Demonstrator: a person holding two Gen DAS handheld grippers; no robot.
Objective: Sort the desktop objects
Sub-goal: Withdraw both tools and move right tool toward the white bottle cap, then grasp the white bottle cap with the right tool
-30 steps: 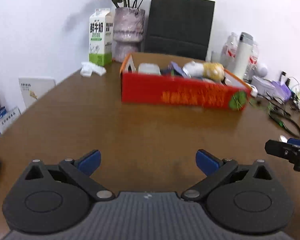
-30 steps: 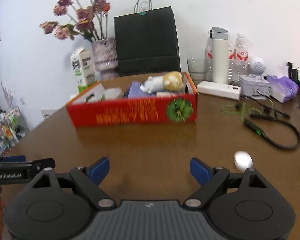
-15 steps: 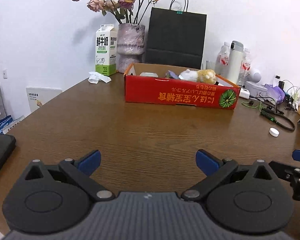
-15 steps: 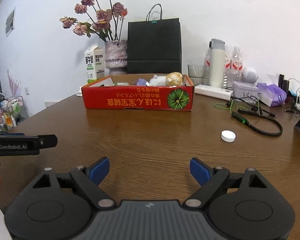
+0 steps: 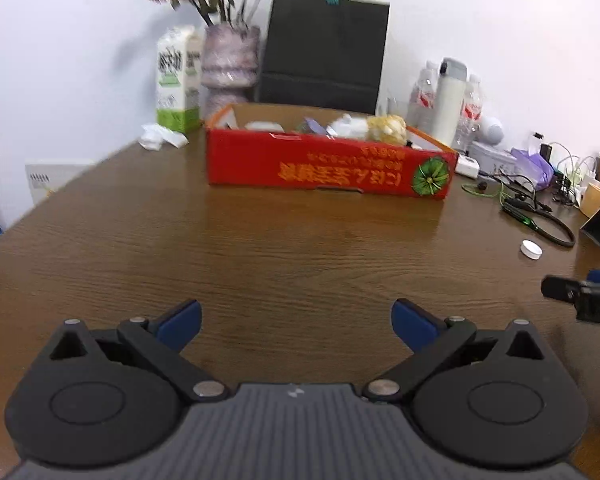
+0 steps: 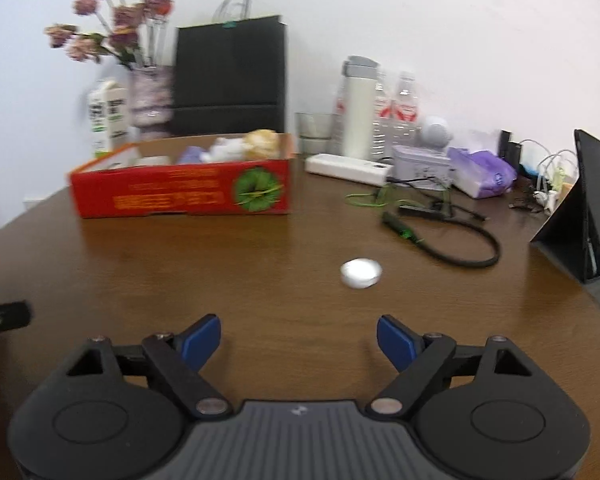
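Both of our views have shifted since half a second ago: in the right wrist view the white cap (image 6: pixel 360 273) now sits nearer, just above centre and a little right, and the red box (image 6: pixel 182 196) has slid to the upper left. Our right gripper (image 6: pixel 299 340) has just been closing a little, yet its blue pads (image 6: pixel 201 338) stand wide apart with only bare table (image 6: pixel 260 280) between them. Our left gripper (image 5: pixel 296 322) is likewise spread wide and holds nothing.

Around the cap, a black looped cable (image 6: pixel 460 250) lies up and right, apart from it, and a dark stand (image 6: pixel 576 216) rises at the right edge. Behind, along the wall, we see a white flask (image 6: pixel 358 108), a glass (image 6: pixel 312 130), a power strip (image 6: pixel 346 168), a purple packet (image 6: pixel 484 172), a black bag (image 6: pixel 228 76), a vase (image 6: pixel 150 96) and a milk carton (image 6: pixel 108 116). Nothing stands between the right pads and the cap.

Open wood fills the middle of both views; the table's rim curves away at the lower right in the right wrist view.

Round and flat, the cap shows no long axis. The box runs long from left to right and is open on top, with a plush toy (image 5: pixel 366 128) and other small things inside. In the left wrist view the cap (image 5: pixel 531 249) lies at middle right, above the tip of the right gripper (image 5: pixel 580 294).
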